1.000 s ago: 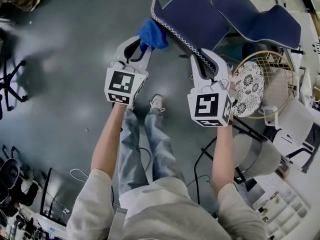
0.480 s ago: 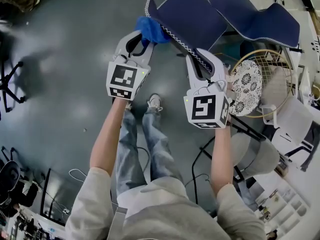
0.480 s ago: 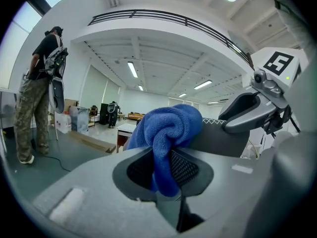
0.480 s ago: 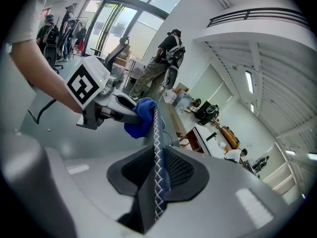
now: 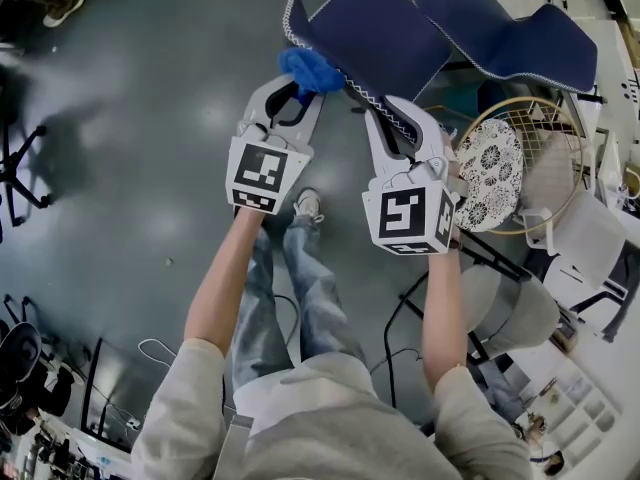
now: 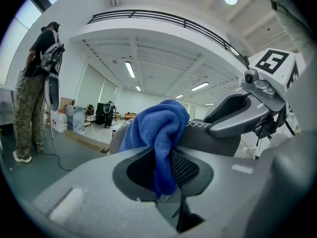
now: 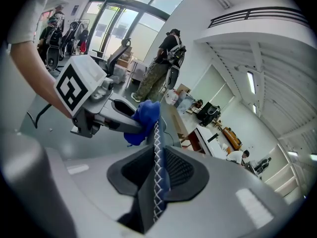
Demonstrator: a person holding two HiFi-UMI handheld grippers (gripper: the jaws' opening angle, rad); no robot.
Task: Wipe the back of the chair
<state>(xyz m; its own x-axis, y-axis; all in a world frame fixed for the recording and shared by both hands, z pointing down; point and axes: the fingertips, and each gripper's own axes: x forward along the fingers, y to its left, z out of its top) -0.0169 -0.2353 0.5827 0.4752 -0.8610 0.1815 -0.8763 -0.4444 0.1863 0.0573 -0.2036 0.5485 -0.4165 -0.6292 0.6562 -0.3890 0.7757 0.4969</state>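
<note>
The chair's dark blue back [image 5: 375,38] with white zigzag stitching along its edge tilts across the top of the head view. My left gripper [image 5: 297,81] is shut on a bunched blue cloth [image 5: 311,71] and presses it against the rear face of the back near the top edge. In the left gripper view the blue cloth [image 6: 158,133] hangs between the jaws in front of the chair back [image 6: 208,138]. My right gripper [image 5: 400,118] is shut on the stitched edge of the chair back [image 7: 157,157], further down the edge from the cloth [image 7: 142,120].
The chair's seat [image 5: 510,38] extends to the upper right. A round wire basket [image 5: 540,168] with a patterned disc [image 5: 495,173] stands at right. An office chair base [image 5: 20,163] is at the left edge. A person in camouflage trousers [image 6: 29,103] stands far off.
My left gripper has slid the cloth to the right along the chair back, closer to the right gripper. The right gripper keeps its hold in the same place.
</note>
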